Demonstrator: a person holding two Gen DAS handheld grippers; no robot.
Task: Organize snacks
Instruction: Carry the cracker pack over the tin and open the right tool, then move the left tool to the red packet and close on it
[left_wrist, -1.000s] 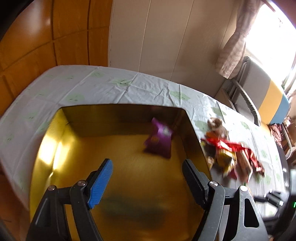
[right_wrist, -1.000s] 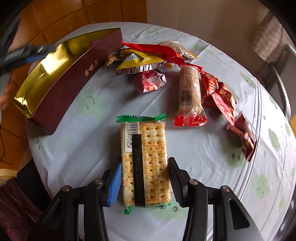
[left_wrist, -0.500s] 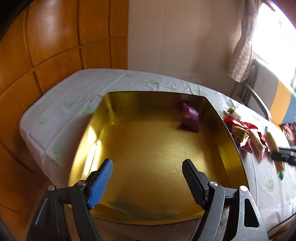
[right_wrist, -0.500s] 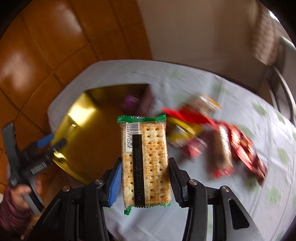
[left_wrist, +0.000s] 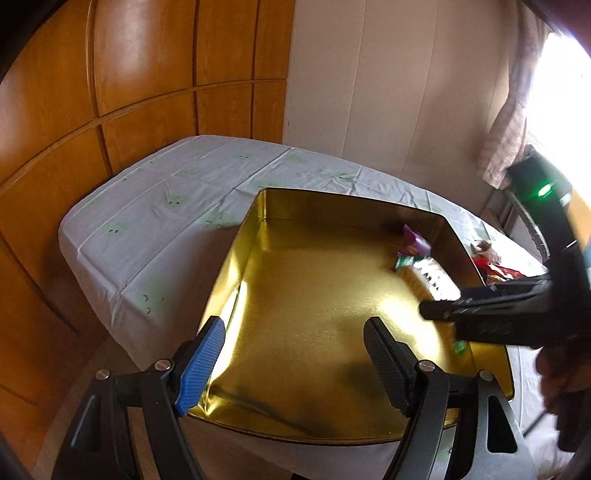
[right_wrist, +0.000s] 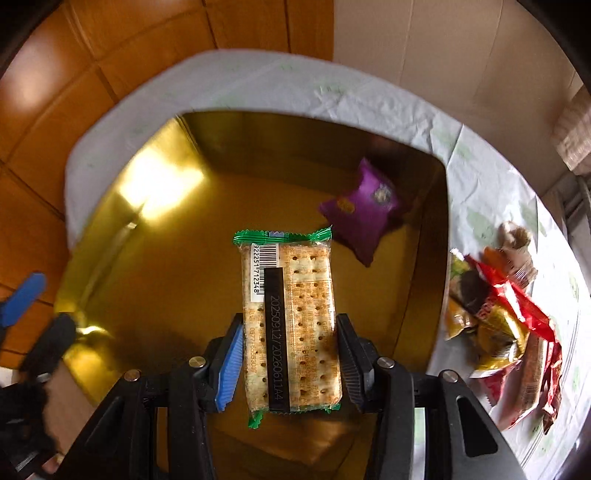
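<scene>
Right tongs (right_wrist: 290, 363) pinch the green-edged clear cracker packet (right_wrist: 290, 321) above the gold-lined box (right_wrist: 155, 280); left tongs (left_wrist: 295, 360) gape empty. An early release could land it on the purple pouch (right_wrist: 364, 206) at one o'clock.

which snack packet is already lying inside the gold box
The purple packet, by the box's far right corner. The cracker pack is in the right claw; others lie outside.

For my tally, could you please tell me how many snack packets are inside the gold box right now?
1: the purple packet lies in the gold box's far right corner. The cracker pack is above the box, gripped in the right gripper's jaws, not yet in.
</scene>
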